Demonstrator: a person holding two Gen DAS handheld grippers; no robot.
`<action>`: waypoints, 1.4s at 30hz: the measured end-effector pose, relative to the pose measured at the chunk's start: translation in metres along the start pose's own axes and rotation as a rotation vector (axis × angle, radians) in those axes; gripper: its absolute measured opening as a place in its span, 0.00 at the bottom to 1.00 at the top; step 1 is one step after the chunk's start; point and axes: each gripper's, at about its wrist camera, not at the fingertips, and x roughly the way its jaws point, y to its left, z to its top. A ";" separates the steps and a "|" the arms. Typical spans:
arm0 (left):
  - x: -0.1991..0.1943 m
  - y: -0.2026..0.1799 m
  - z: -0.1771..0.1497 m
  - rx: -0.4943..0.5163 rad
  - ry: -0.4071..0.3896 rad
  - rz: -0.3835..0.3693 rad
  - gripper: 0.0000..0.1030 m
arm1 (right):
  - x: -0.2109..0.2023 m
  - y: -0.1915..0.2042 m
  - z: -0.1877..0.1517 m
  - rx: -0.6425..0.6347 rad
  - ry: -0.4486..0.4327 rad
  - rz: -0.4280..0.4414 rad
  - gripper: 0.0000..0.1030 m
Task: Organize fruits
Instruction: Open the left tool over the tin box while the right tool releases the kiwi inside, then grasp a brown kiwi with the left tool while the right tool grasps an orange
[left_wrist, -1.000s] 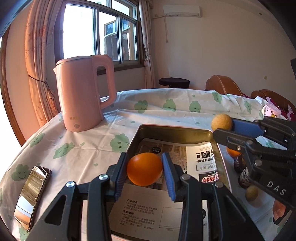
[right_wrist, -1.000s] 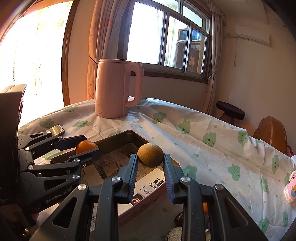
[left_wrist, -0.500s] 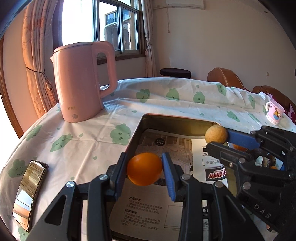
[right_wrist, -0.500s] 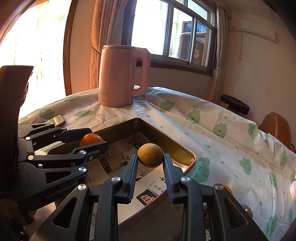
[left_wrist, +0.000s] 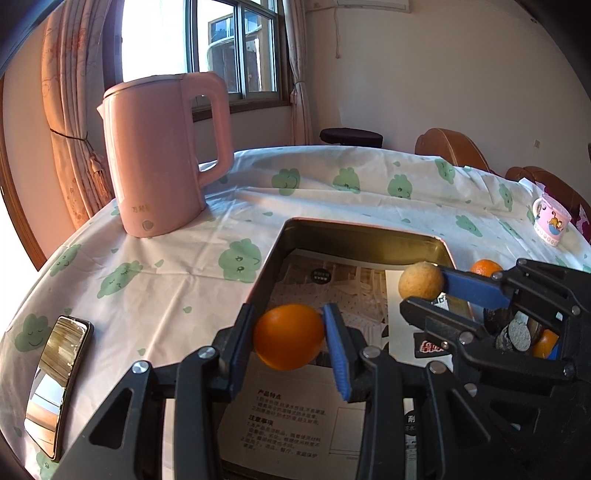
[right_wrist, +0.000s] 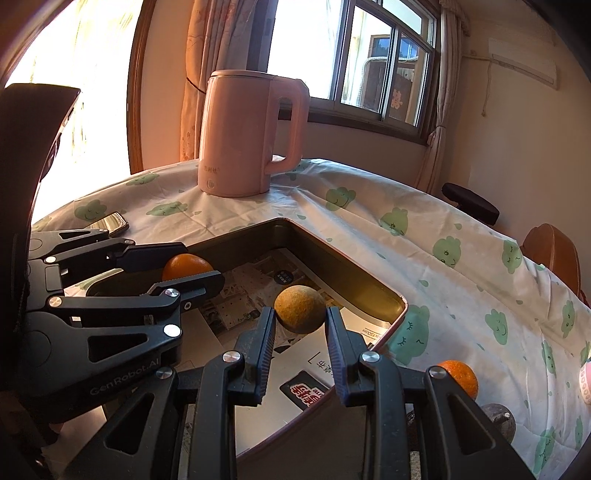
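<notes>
My left gripper (left_wrist: 289, 336) is shut on a bright orange (left_wrist: 289, 336), held above the near left part of the metal tray (left_wrist: 354, 230). My right gripper (right_wrist: 300, 310) is shut on a rough tan round fruit (right_wrist: 300, 309) over the tray's (right_wrist: 362, 275) right half. The tray is lined with printed paper sheets. In the left wrist view the right gripper (left_wrist: 424, 286) comes in from the right with the tan fruit (left_wrist: 421, 280). In the right wrist view the left gripper (right_wrist: 188, 271) holds its orange (right_wrist: 186, 266) at the left.
A pink kettle (left_wrist: 162, 155) stands on the patterned tablecloth behind the tray. A phone (left_wrist: 59, 384) lies at the left edge. Loose oranges (right_wrist: 458, 376) and dark fruits (right_wrist: 496, 417) sit right of the tray. A pink mug (left_wrist: 550, 219) is far right.
Both grippers have sunk a little toward the tray with their fruits still gripped. The right gripper has shifted left, further over the tray.
</notes>
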 end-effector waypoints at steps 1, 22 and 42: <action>0.000 0.000 0.000 0.001 0.001 0.001 0.39 | 0.001 0.000 0.000 0.000 0.005 -0.002 0.29; -0.029 0.005 -0.005 -0.021 -0.155 0.034 0.68 | -0.016 -0.010 -0.005 0.040 -0.028 -0.065 0.55; -0.072 -0.105 -0.037 0.149 -0.161 -0.187 0.68 | -0.117 -0.082 -0.092 0.148 0.009 -0.200 0.56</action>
